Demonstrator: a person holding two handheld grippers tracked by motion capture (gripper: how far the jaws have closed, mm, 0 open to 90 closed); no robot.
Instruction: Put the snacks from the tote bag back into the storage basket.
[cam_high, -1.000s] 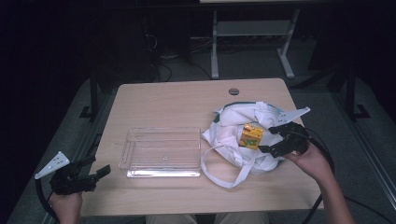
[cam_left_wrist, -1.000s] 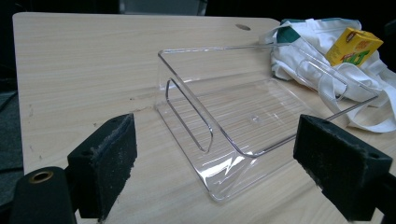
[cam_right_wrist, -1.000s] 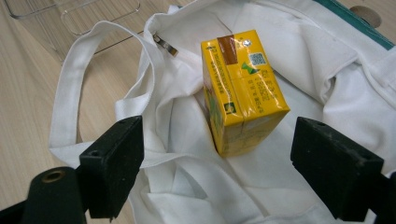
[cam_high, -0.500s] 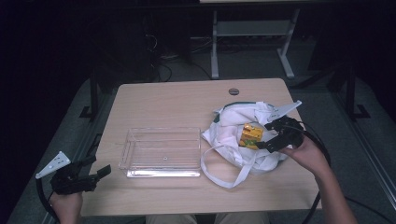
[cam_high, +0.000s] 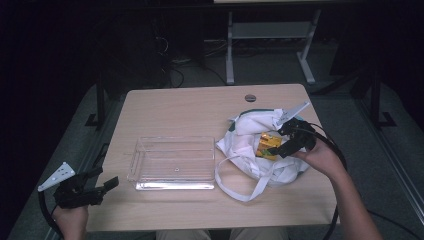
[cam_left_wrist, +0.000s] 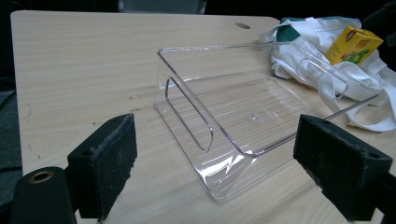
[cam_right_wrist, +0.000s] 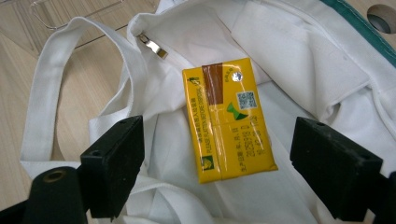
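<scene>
Over the white cloth bag (cam_high: 265, 150) on the counter (cam_high: 200, 110), the right gripper (cam_right_wrist: 217, 163) hangs wide open around the yellow juice box (cam_right_wrist: 226, 121), ready to grab it, while the left gripper (cam_left_wrist: 229, 182) waits open and empty by the clear tray (cam_high: 172, 162).

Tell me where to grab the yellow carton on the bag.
Pinch the carton across its two long edges, coming straight down from above. It lies flat on the bag, broad face up, and the right gripper is open with its fingers either side.

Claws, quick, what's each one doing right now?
Left claw: open, holding nothing.
Right claw: open over the yellow carton, not gripping it.
</scene>
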